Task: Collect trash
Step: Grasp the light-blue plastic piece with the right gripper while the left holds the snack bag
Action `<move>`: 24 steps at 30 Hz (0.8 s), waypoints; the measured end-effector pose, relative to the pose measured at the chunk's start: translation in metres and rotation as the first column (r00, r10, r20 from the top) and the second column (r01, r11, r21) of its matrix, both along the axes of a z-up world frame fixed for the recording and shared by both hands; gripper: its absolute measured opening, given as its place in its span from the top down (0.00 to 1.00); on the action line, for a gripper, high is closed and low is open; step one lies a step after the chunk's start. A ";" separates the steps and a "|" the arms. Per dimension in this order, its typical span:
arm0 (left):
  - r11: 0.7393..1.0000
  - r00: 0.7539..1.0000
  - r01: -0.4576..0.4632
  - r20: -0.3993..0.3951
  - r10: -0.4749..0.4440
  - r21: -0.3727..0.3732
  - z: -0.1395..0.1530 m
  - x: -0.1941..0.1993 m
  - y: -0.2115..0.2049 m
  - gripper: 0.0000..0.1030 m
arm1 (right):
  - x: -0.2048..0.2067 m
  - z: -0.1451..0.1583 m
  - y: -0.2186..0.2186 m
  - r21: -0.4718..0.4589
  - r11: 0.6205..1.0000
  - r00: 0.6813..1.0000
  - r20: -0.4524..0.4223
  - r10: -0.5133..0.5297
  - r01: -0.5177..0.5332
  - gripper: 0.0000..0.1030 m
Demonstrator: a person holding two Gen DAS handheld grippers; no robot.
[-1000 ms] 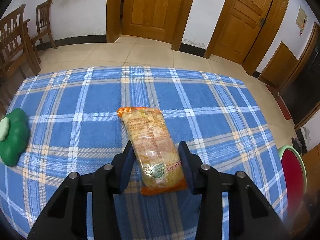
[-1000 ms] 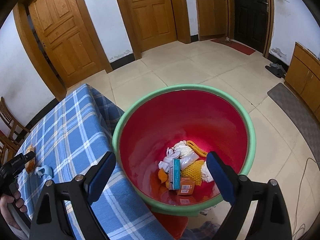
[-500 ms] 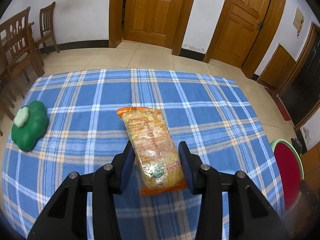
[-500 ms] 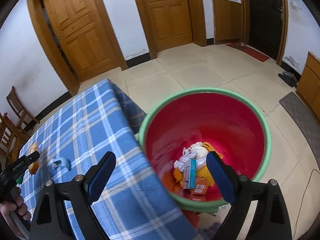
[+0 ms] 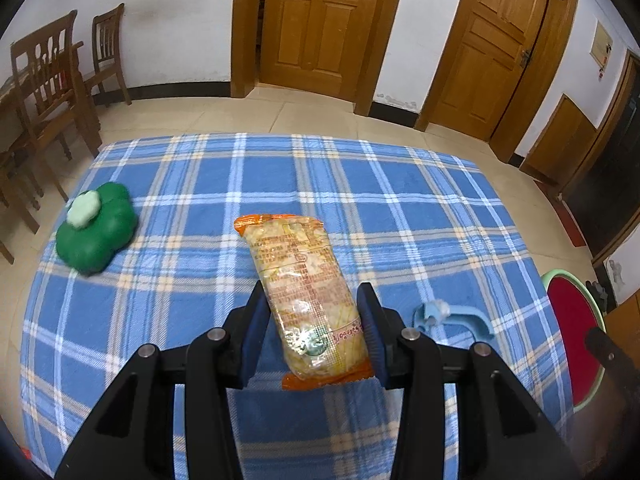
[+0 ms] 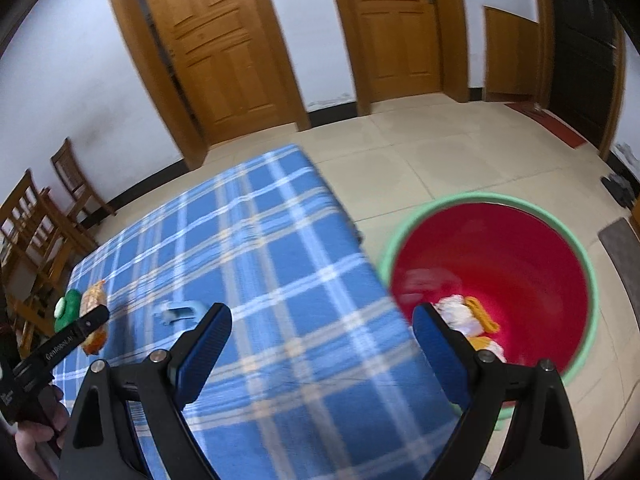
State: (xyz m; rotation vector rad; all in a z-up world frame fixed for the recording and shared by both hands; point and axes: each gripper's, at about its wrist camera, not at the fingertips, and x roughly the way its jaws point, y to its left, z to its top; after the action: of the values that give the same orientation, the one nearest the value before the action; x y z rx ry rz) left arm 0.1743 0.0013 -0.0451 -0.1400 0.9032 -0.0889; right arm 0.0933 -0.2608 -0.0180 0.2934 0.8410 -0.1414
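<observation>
My left gripper (image 5: 310,322) is shut on an orange-edged snack packet (image 5: 306,292) and holds it above the blue plaid table (image 5: 420,220). The packet also shows in the right wrist view (image 6: 93,300). A light blue plastic piece (image 5: 454,316) lies on the cloth to the right of the left gripper; the right wrist view shows the same piece (image 6: 178,312). My right gripper (image 6: 322,334) is open and empty above the table's right edge. The red bin with a green rim (image 6: 520,264) stands on the floor beside the table and holds several pieces of trash (image 6: 468,318).
A green flower-shaped object (image 5: 96,232) sits on the table at the left. Wooden chairs (image 5: 48,92) stand beyond the table's left side. Wooden doors (image 5: 316,20) line the far wall. The bin's edge (image 5: 576,332) shows at the right of the left wrist view.
My left gripper has risen and pulled back with the packet, so the green object and blue piece came into view. My right gripper swung left from over the bin toward the table.
</observation>
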 end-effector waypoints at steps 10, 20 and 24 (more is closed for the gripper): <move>0.998 0.998 -0.063 -0.013 0.063 -0.020 -0.009 -0.019 0.027 0.57 | 0.033 -0.016 0.052 -0.007 0.987 0.987 -0.027 0.160 -0.160 0.12; 0.995 0.996 -0.086 -0.033 0.084 -0.047 -0.020 -0.027 0.040 0.57 | 0.056 -0.043 0.088 -0.014 0.956 0.952 -0.094 0.290 -0.292 0.41; 0.995 0.996 -0.086 -0.040 0.084 -0.051 -0.023 -0.028 0.040 0.57 | 0.057 -0.046 0.095 -0.035 0.950 0.947 -0.095 0.306 -0.310 0.52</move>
State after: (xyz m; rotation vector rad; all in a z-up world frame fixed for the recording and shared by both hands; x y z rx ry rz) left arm 0.1467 0.0413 -0.0680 -0.2299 0.9317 -0.0316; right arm 0.1506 -0.1656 -0.0637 0.1065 0.9599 0.1179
